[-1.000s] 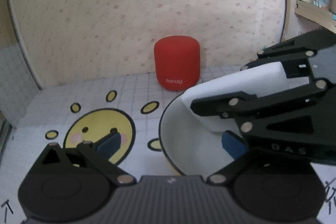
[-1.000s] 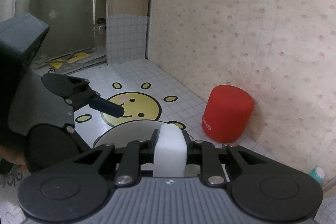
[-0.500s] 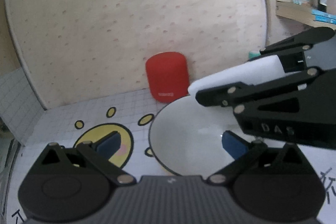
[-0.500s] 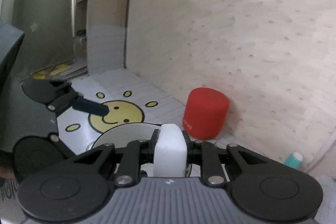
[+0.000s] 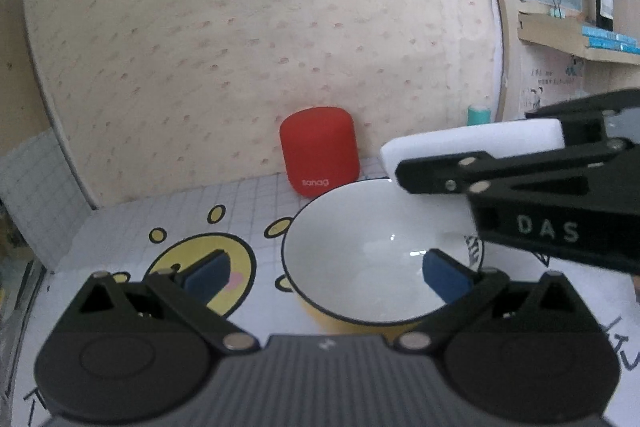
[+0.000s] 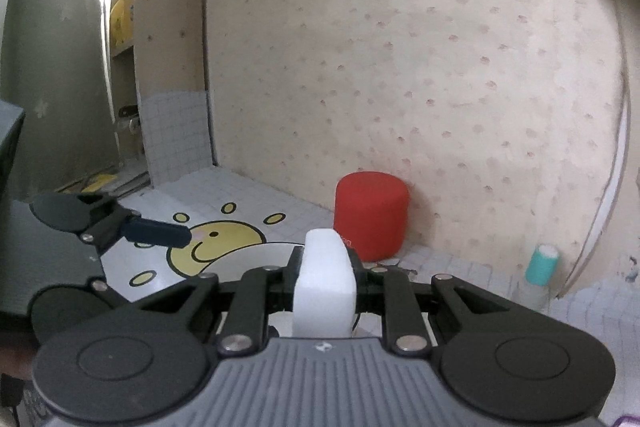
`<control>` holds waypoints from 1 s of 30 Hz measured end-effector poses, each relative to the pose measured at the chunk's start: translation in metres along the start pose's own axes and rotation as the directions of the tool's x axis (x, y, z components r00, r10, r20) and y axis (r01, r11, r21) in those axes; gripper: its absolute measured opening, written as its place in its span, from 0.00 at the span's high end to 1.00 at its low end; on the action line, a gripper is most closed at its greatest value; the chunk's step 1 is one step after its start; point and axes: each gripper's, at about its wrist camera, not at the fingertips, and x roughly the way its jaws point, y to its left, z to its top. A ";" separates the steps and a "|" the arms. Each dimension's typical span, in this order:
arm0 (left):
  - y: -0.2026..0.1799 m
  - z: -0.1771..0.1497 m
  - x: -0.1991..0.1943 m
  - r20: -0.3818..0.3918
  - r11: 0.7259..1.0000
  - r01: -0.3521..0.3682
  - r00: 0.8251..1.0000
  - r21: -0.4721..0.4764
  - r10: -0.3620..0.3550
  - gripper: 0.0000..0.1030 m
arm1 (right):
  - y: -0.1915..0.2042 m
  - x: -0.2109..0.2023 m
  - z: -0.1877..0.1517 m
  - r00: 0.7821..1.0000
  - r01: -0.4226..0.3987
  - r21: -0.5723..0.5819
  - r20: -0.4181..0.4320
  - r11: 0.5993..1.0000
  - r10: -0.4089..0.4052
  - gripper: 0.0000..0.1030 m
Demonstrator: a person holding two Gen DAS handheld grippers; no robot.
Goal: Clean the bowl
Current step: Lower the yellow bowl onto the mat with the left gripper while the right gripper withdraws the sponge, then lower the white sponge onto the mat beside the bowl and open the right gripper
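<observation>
A bowl [image 5: 360, 259], white inside and yellow outside with a dark rim, stands on the gridded mat. My left gripper [image 5: 326, 275] is open. Its left blue pad [image 5: 208, 275] hangs over the smiley print and its right blue pad [image 5: 446, 277] shows in front of the bowl's inside. Neither pad presses on the bowl. My right gripper [image 6: 324, 279] is shut on a white sponge [image 6: 324, 283]. In the left wrist view that sponge [image 5: 472, 143] hovers level above the bowl's far right rim, clear of the inside. From the right wrist only an arc of the bowl [image 6: 252, 255] shows.
A red cylindrical speaker [image 5: 318, 151] stands against the papered wall just behind the bowl. A small teal-capped bottle [image 6: 542, 265] sits in the corner to the right. A yellow smiley sun [image 5: 200, 271] is printed on the mat left of the bowl. Shelves [image 5: 576, 39] hang at the upper right.
The sponge has come up out of the bowl and now hangs level above its far right rim. The left gripper has drawn back a little, so more of the bowl shows.
</observation>
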 end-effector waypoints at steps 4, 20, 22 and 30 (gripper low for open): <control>0.001 -0.001 -0.006 0.009 1.000 0.007 1.000 -0.022 -0.007 0.00 | -0.004 -0.010 -0.005 0.999 0.034 0.064 0.035 0.997 -0.036 0.82; 0.001 -0.012 -0.029 0.044 0.998 0.038 0.998 -0.057 -0.036 0.00 | -0.029 -0.022 -0.046 0.967 0.237 0.391 -0.011 0.889 -0.253 0.83; -0.003 -0.014 -0.028 0.027 0.999 0.031 0.999 -0.031 -0.030 0.00 | -0.030 -0.019 -0.048 0.962 0.256 0.416 -0.019 0.873 -0.273 0.83; 0.000 -0.023 -0.027 0.009 0.997 0.031 1.000 -0.071 -0.030 0.00 | -0.019 -0.006 -0.048 0.957 0.276 0.433 -0.046 0.858 -0.285 0.82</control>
